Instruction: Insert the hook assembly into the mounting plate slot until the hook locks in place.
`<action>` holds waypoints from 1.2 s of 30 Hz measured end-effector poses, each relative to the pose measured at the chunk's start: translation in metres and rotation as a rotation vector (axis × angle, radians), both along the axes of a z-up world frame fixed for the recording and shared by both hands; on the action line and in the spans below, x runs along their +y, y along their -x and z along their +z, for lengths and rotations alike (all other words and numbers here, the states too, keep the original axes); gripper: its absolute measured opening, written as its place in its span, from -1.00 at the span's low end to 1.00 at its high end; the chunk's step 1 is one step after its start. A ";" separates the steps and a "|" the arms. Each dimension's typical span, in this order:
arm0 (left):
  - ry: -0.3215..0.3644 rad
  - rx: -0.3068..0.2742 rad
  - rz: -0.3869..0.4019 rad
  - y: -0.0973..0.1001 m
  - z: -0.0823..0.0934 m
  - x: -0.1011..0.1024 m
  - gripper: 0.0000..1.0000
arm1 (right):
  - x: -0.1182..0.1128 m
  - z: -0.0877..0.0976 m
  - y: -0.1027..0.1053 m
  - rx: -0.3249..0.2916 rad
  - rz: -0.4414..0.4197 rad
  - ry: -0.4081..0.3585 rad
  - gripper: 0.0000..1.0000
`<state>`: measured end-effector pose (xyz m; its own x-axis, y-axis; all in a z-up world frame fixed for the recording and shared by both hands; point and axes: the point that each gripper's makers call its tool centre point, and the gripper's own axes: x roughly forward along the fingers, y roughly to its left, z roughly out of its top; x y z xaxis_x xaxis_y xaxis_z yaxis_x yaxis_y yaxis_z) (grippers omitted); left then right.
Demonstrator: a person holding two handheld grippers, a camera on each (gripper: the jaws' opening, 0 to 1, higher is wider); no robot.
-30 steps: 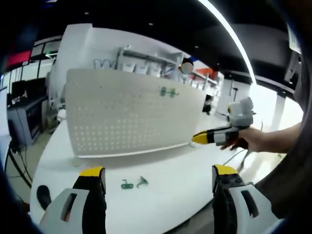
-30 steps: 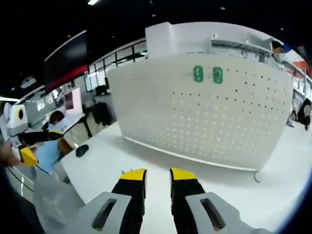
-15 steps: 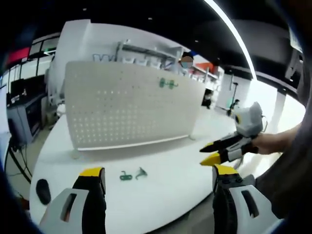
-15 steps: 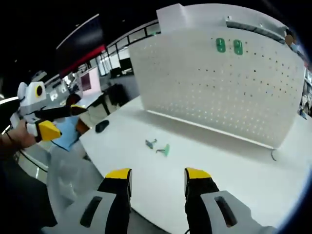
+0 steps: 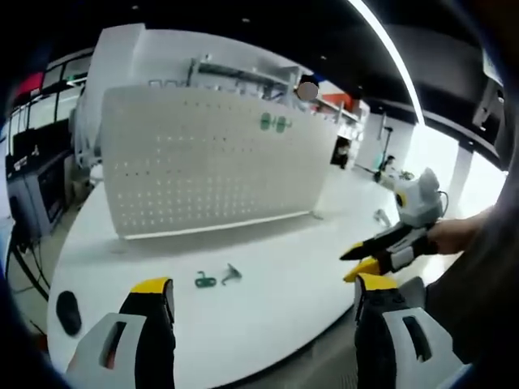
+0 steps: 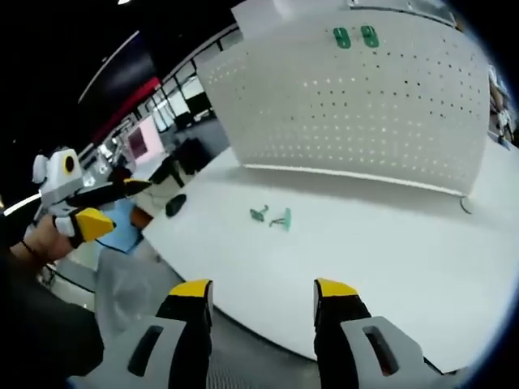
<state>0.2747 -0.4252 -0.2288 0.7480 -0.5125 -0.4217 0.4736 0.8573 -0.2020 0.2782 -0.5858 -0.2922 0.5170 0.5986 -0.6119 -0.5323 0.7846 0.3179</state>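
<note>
A white perforated mounting plate (image 5: 203, 162) (image 6: 357, 97) stands upright on the white table (image 5: 276, 300) (image 6: 389, 267), with two green hooks (image 5: 276, 123) (image 6: 355, 36) fixed near its top. Two loose green hook parts (image 5: 216, 278) (image 6: 272, 215) lie on the table in front of the plate. My left gripper (image 5: 259, 296) is open, well short of the parts, nothing between its jaws. My right gripper (image 6: 263, 296) is open too and holds nothing. In the left gripper view it (image 5: 363, 261) hovers at the table's right edge. The left gripper (image 6: 105, 204) appears at the left of the right gripper view.
A dark computer mouse (image 5: 67, 312) (image 6: 174, 206) lies near the table's left end. A small hook-like metal item (image 5: 381, 217) (image 6: 464, 206) lies past the plate's right end. Desks, shelving and a seated person fill the room behind.
The right gripper opened wider and drew back from the plate, so the loose hook parts came into its view. The left view shifted slightly; in it the right gripper sank toward the table edge.
</note>
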 end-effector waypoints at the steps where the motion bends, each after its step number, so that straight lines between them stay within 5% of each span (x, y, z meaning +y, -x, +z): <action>1: -0.004 0.005 -0.005 0.000 -0.002 0.000 0.86 | -0.001 0.000 0.001 0.002 0.001 -0.001 0.02; 14: -0.057 0.049 -0.106 -0.016 -0.026 0.003 0.74 | -0.013 -0.002 0.015 -0.014 0.026 0.036 -0.07; 18: -0.029 0.103 -0.168 -0.021 -0.037 -0.005 0.76 | -0.014 -0.006 0.015 -0.008 0.028 0.045 -0.12; 36: -0.078 0.135 -0.339 -0.080 -0.081 -0.044 0.49 | -0.008 -0.018 0.003 -0.006 0.102 0.107 -0.19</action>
<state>0.3547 -0.4689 -0.3097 0.4761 -0.6844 -0.5522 0.7070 0.6713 -0.2225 0.2749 -0.5941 -0.3106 0.4605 0.5796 -0.6723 -0.6124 0.7557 0.2321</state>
